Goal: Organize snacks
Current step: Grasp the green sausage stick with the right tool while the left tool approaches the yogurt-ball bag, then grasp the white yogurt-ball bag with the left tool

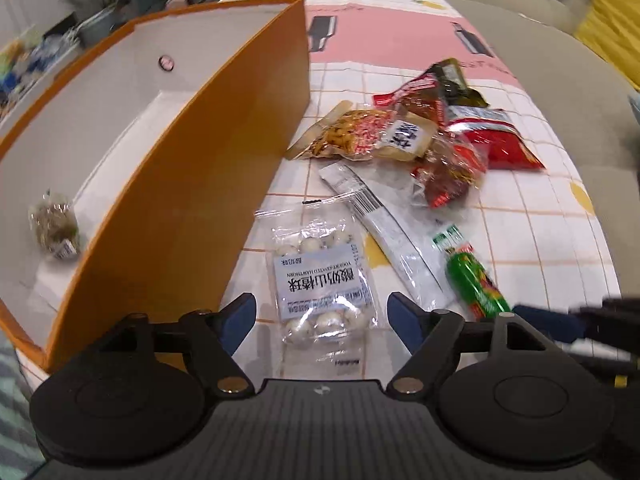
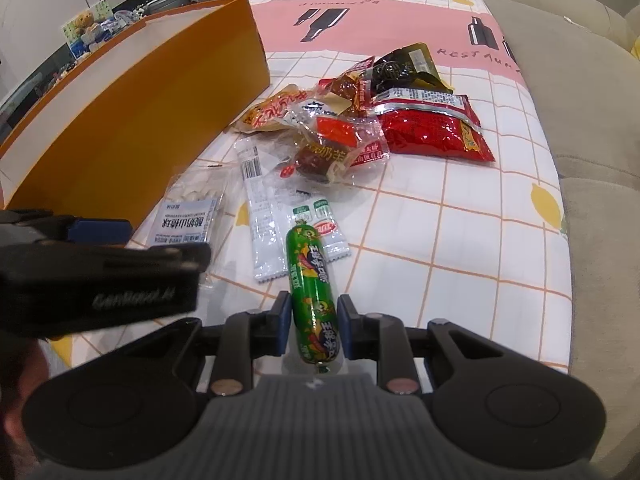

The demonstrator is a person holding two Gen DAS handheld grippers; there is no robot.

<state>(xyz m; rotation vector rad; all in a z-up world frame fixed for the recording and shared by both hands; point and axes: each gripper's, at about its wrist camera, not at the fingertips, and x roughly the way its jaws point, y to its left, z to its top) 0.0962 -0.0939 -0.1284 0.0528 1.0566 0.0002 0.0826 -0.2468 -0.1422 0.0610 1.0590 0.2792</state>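
At the far left stands the open orange cardboard box with a white inside (image 1: 192,184), and a small clear-wrapped brownish snack (image 1: 54,224) lies alone on its floor near the left wall. Just right of the box, on the checked tablecloth with lemons (image 2: 460,232), the left gripper (image 1: 322,316) hangs with its jaws spread wide on either side of a clear packet of white yogurt hawthorn balls (image 1: 320,280), the pads not touching it. Next comes a long white sachet (image 1: 384,232) lying slantwise, with a heap of red, brown and black snack bags (image 2: 384,112) behind it. Farther right, the right gripper (image 2: 314,318) is closed narrowly on a green plastic-wrapped sausage stick (image 2: 314,292), both blue pads pressing its sides.
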